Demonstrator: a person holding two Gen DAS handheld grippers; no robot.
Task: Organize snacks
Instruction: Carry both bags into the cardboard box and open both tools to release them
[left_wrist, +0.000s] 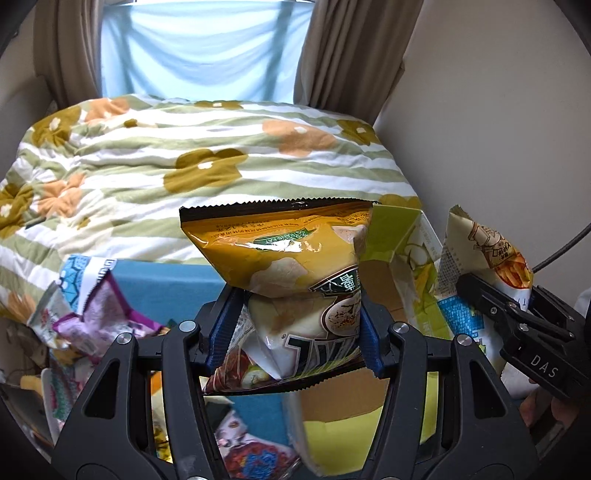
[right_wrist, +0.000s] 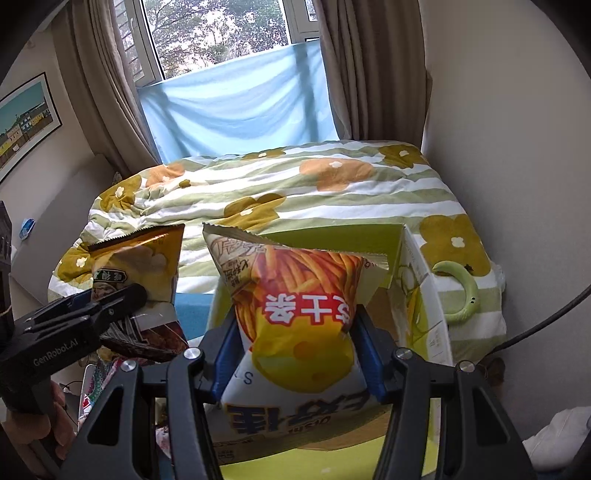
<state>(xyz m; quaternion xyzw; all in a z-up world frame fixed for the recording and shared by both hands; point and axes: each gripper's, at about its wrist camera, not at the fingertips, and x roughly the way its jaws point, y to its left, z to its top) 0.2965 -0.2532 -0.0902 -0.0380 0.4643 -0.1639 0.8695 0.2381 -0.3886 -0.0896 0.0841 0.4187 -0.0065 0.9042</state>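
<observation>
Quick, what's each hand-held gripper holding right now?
Left hand-held gripper: closed on a mustard-yellow foil chip bag.
Right hand-held gripper: closed on an orange-and-yellow fries-print snack bag.

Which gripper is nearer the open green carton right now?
Right. The right gripper, shut on the fries bag, hangs directly over the green carton; the left gripper, holding the yellow chip bag, is off to its left.

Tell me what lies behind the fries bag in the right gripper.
Behind the fries bag, shut in the right gripper, stands an open yellow-green carton, and beyond it the flowered quilt. The bag covers the carton's inside, so any contents cannot be seen.
</observation>
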